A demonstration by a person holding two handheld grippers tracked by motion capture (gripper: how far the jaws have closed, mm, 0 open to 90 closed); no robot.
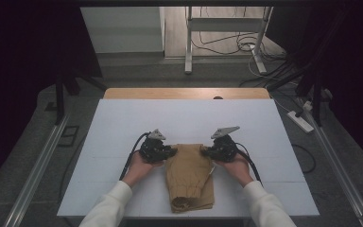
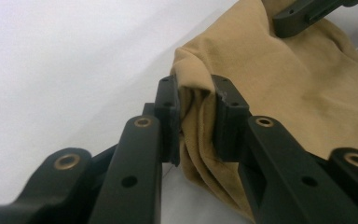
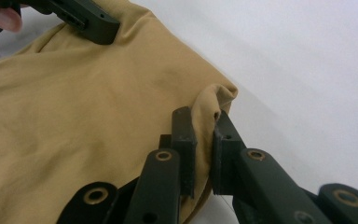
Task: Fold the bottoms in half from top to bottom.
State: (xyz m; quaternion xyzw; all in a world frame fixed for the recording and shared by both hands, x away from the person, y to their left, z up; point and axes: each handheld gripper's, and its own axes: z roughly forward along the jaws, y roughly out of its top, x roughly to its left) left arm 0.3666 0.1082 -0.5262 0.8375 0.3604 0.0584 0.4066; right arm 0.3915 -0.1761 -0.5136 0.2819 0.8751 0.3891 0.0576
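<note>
A folded tan cotton garment [image 1: 189, 177] lies on the white tabletop [image 1: 118, 127], its long axis running from the person's near edge straight away toward the far side. Its near end sits close to the table's front edge; its far end lies between the 2 grippers.

The left black two-jaw gripper [image 1: 169, 152] comes in from the left and grasps the far left corner of the cloth. In the left gripper view its jaws stand a little apart with a bunched fold of tan fabric [image 2: 279, 93] pinched between the pads [image 2: 170, 121]. The right black two-jaw gripper [image 1: 207, 152] mirrors it on the far right corner; in the right gripper view a small peak of cloth [image 3: 98, 107] is clamped between its pads [image 3: 185, 140]. Each gripper view also catches the other gripper's jaw tip resting at the opposite corner.

So both hands are equally near their own corner, and the whole length of the garment trails back from the grippers toward the person. That is the relation the coming move likely turns on — with both far corners held, a lift would draw the far edge up and either toward the person to fold it, or away to spread it; I cannot tell which is meant.

No containers are on the table — the cloth is the sole thing on it
</note>
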